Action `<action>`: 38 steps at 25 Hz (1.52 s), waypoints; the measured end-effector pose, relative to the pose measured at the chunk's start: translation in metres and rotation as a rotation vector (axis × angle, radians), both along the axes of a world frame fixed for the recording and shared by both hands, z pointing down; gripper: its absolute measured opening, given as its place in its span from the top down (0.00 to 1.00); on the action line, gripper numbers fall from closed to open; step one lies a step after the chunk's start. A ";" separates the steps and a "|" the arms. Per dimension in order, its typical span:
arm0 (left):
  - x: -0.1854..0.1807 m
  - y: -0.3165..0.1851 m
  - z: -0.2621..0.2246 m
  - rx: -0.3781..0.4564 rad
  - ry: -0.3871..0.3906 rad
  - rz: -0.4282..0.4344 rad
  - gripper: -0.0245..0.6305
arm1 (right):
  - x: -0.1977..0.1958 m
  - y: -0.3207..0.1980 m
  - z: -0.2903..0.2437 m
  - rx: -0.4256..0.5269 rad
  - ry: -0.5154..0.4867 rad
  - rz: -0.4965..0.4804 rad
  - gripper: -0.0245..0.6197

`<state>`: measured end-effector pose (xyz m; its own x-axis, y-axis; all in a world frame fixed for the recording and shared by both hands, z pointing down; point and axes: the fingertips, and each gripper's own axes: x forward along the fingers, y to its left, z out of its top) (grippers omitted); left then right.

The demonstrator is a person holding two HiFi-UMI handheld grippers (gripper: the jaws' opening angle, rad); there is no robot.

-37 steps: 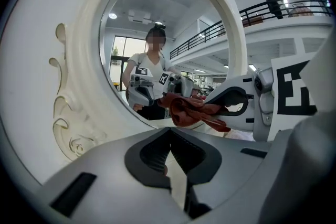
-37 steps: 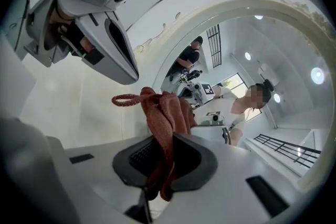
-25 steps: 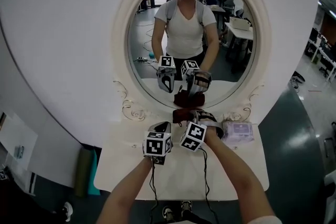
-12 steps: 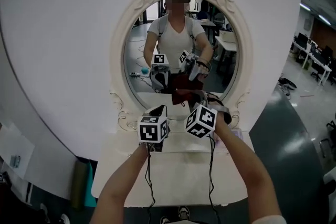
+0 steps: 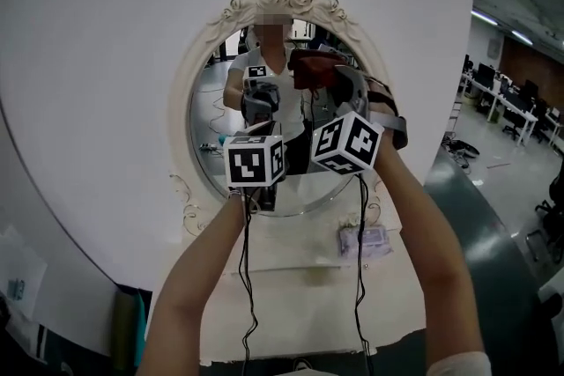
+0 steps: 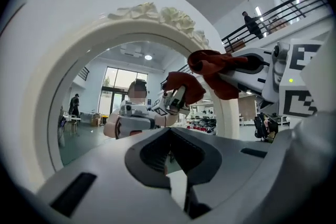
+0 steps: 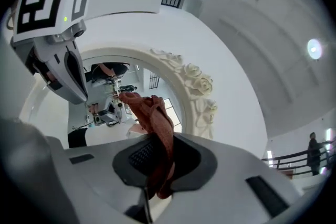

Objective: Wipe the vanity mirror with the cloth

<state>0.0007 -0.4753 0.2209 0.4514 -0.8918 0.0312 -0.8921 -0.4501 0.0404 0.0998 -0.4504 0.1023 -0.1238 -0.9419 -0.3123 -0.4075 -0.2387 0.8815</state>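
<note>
– Cloth point(image 5: 310, 66) first: where is it?
– Upper right of the mirror point(image 5: 207, 123), a red bunch pinched fast in the right gripper point(image 7: 157, 162), close to the glass just under the flowered frame. Whether it presses the glass I cannot tell.
– And the left gripper point(image 6: 170, 157)?
– Centre of the head view, jaws drawn together on nothing, pointing at the glass, idle.
– So which step?
– I judge the wipe is at its start, up at the top edge.
– Next?
– Press the cloth flat, then sweep across and down in overlapping passes. Keep the hard jaws off the glass and the grip firm so the bunch does not slip.
</note>
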 end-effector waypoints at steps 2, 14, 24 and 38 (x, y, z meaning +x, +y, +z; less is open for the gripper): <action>0.011 0.002 -0.013 0.016 0.001 0.027 0.95 | 0.004 0.000 -0.014 0.032 0.017 0.016 0.87; 0.038 -0.001 -0.008 0.026 -0.008 0.075 0.95 | 0.026 -0.026 0.007 0.029 0.192 0.129 0.87; 0.049 0.004 0.008 0.022 -0.011 0.096 0.95 | 0.039 -0.029 0.040 -0.038 0.192 0.146 0.87; 0.057 0.004 0.077 -0.091 -0.014 0.112 0.95 | 0.057 -0.028 0.124 -0.156 0.177 0.158 0.87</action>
